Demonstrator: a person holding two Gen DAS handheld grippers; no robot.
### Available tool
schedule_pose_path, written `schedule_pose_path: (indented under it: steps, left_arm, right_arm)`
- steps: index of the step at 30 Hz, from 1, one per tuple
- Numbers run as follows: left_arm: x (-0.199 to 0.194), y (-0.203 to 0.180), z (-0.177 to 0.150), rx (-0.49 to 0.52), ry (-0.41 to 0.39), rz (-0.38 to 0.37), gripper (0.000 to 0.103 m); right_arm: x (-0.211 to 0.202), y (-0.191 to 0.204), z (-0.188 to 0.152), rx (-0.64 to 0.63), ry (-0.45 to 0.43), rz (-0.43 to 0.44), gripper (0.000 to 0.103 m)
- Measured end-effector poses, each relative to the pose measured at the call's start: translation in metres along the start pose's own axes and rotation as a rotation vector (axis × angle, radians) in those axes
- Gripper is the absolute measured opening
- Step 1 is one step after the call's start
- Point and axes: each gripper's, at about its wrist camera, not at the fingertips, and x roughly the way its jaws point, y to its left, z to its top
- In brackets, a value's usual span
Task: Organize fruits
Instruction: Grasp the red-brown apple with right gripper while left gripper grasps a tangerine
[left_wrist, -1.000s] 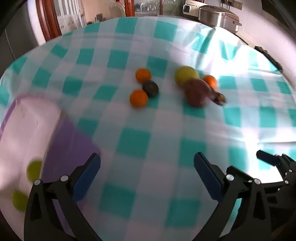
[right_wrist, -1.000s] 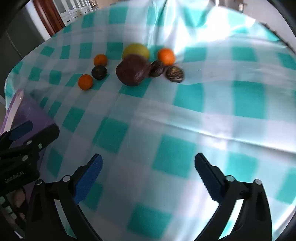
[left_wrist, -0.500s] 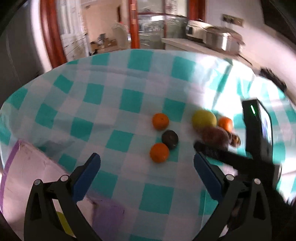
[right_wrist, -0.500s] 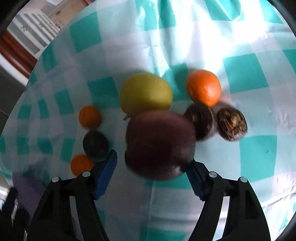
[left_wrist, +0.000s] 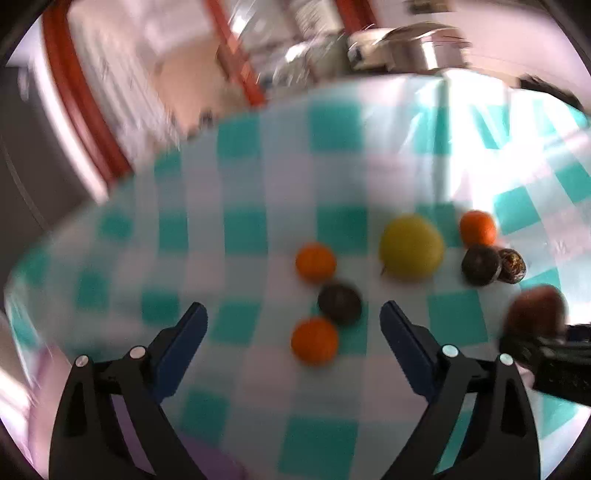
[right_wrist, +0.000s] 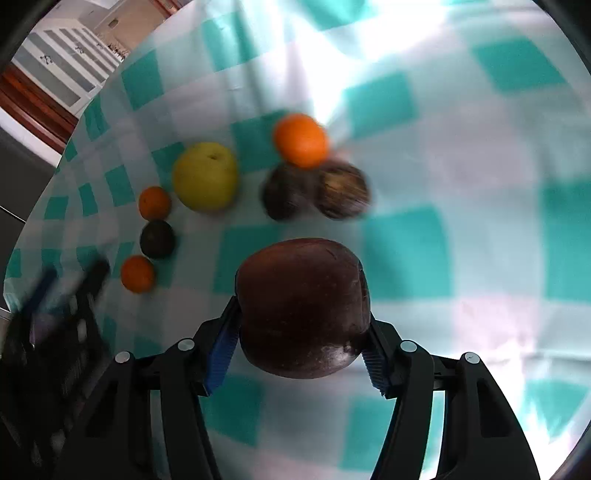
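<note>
Fruit lies on a teal-checked tablecloth (left_wrist: 332, 122). My right gripper (right_wrist: 301, 317) holds a dark red apple (right_wrist: 303, 306); its jaws are closing and the blue pads press both sides. That apple (left_wrist: 535, 314) shows at the right edge of the left wrist view, apart from the rest. My left gripper (left_wrist: 293, 325) is open, its jaws closing, with a small orange (left_wrist: 314, 341) lying between the fingertips, untouched. Behind it are a dark round fruit (left_wrist: 340, 302), another orange (left_wrist: 316, 262), a yellow apple (left_wrist: 412, 247), a third orange (left_wrist: 477, 228) and two dark brown fruits (left_wrist: 481, 265).
A purple container's corner (left_wrist: 214, 461) shows at the bottom left of the left wrist view. The table's far edge curves behind the fruit, with a metal pot (left_wrist: 406, 48) on a counter beyond. The left gripper (right_wrist: 66, 295) appears blurred at the right wrist view's left edge.
My right gripper came down onto the dark red apple, closed on it and drew it away from the yellow apple. My left gripper swung from the purple container toward the oranges.
</note>
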Motion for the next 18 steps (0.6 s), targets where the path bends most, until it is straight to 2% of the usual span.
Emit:
schedule_pose_path:
  steps: [1, 3, 5, 7, 9, 11, 15, 17, 18]
  left_arm:
    - [0.005, -0.002, 0.003, -0.013, 0.023, -0.023, 0.095]
    - [0.029, 0.003, 0.001, -0.082, 0.146, -0.067, 0.094]
    - [0.057, 0.011, -0.006, -0.154, 0.251, -0.097, 0.087]
    - [0.078, 0.015, -0.009, -0.187, 0.311, -0.145, 0.073]
    - [0.085, 0.017, -0.006, -0.197, 0.306, -0.139, 0.072]
    - [0.094, 0.018, -0.008, -0.211, 0.348, -0.143, 0.065]
    - [0.089, 0.025, -0.012, -0.244, 0.333, -0.158, 0.065]
    - [0.091, 0.032, -0.014, -0.283, 0.309, -0.201, 0.059]
    - [0.090, 0.033, -0.013, -0.264, 0.289, -0.191, 0.041]
  right_arm:
    - [-0.005, -0.006, -0.004, 0.004, 0.000, -0.004, 0.060]
    - [-0.010, -0.012, -0.008, 0.009, 0.000, -0.011, 0.060]
    - [-0.012, -0.014, -0.010, 0.012, -0.002, -0.012, 0.060]
    - [-0.013, -0.013, -0.011, 0.008, -0.005, -0.018, 0.060]
    - [-0.011, -0.009, -0.011, 0.002, -0.009, -0.017, 0.060]
    - [-0.006, -0.003, -0.011, 0.003, -0.010, -0.012, 0.060]
    - [-0.004, -0.001, -0.012, -0.016, -0.017, -0.011, 0.060]
    - [-0.003, 0.002, -0.012, -0.029, -0.023, -0.018, 0.060]
    - [-0.003, 0.004, -0.012, -0.036, -0.027, -0.022, 0.060]
